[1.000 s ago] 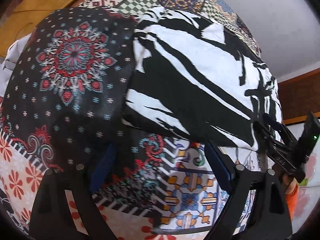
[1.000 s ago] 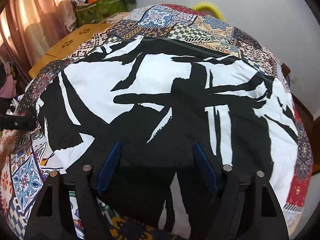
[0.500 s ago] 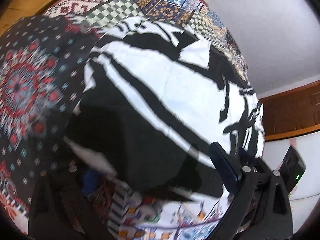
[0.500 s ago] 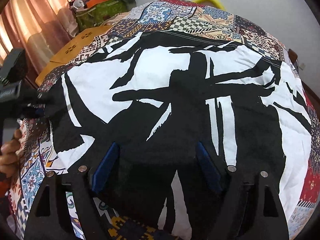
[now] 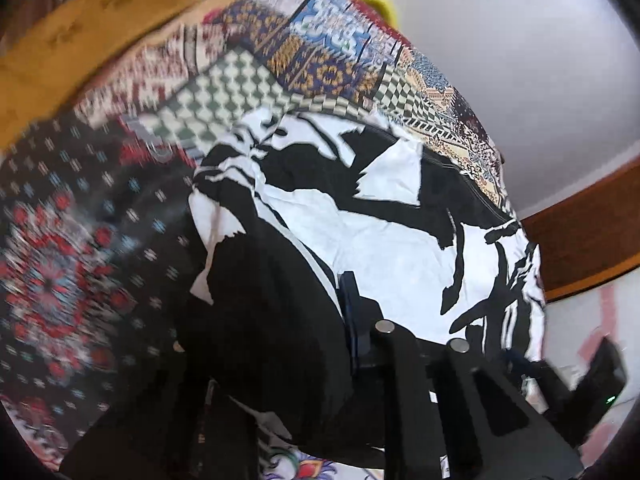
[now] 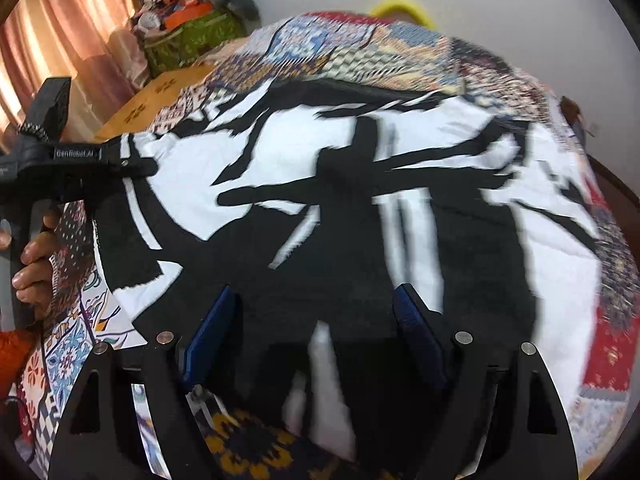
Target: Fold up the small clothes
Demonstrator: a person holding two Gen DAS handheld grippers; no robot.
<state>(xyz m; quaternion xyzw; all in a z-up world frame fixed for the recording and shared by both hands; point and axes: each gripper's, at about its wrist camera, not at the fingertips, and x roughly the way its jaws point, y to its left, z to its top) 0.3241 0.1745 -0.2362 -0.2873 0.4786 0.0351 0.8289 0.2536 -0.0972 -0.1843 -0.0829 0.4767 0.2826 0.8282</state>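
Note:
A black-and-white patterned garment (image 5: 380, 220) (image 6: 320, 200) lies spread on a patchwork bedcover (image 5: 280, 60) (image 6: 340, 52). My left gripper (image 5: 296, 320) is at the garment's left edge. Its jaws are closing, with a bunched fold of black cloth pinched between them that hides the left finger. In the right wrist view the left gripper (image 6: 148, 168) bites that edge, held by a hand (image 6: 32, 264). My right gripper (image 6: 312, 320) stands open over the garment's near edge. Its blue pads (image 6: 208, 340) are wide apart, and the cloth lies flat between them.
A wooden board (image 5: 60, 52) (image 6: 160, 92) lies past the far left of the bed. Piled bags (image 6: 192, 28) and a pink curtain (image 6: 60, 40) stand behind it. A white wall and wooden trim (image 5: 592, 232) bound the right side. A yellow thing (image 6: 400, 6) peeks over the bed's far edge.
My left gripper slid right from the bedcover onto the garment's left edge and went from wide open to nearly shut, bunching cloth. The right gripper has barely moved.

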